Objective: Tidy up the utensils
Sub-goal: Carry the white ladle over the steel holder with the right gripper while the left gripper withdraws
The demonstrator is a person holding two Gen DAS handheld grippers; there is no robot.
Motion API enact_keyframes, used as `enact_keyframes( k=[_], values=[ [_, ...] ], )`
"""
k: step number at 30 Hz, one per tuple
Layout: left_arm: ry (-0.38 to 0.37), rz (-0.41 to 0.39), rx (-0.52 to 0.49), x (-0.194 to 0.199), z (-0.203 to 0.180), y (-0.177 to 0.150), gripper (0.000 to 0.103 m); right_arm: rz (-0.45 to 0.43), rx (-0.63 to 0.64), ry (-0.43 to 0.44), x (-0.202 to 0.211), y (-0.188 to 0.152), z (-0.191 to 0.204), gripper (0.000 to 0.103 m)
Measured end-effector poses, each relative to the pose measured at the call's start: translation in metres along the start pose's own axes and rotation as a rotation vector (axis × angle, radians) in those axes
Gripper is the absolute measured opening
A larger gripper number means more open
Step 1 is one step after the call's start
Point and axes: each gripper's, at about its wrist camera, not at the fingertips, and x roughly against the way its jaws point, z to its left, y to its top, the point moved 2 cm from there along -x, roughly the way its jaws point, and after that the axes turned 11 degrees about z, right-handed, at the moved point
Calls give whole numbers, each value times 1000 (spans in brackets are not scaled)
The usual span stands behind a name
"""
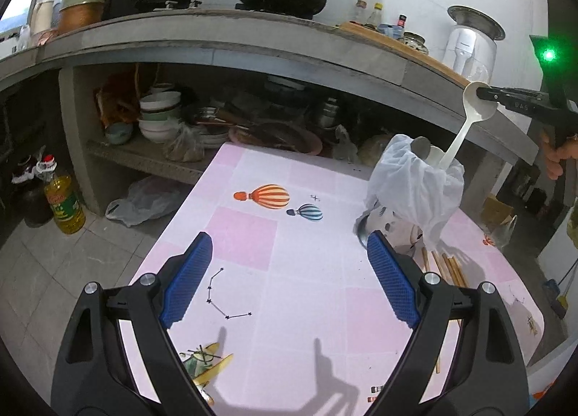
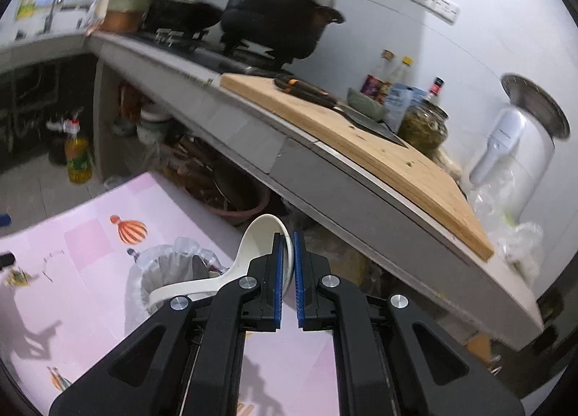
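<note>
My right gripper is shut on the bowl of a white ceramic spoon. The spoon's handle points down into a utensil holder lined with a white plastic bag. In the left wrist view the spoon hangs from the right gripper above the bag-covered holder at the table's right. A second pale handle stands in the holder. My left gripper is open and empty above the pink patterned table. Several wooden chopsticks lie on the table beside the holder.
A concrete counter overhangs the table's far edge, with pots, a cutting board and bottles on top. Bowls and pans fill the shelf beneath. An oil bottle stands on the floor at the left.
</note>
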Motion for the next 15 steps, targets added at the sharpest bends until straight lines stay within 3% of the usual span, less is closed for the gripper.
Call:
enact_keyframes(
  k=[9,15],
  values=[
    [0,-2,34,-1,10,3,84,-6,22,-12,1,10,-1,6],
    [0,-4,37,-2,11,3,84,34,118,-23,-16,7,17,6]
  ],
)
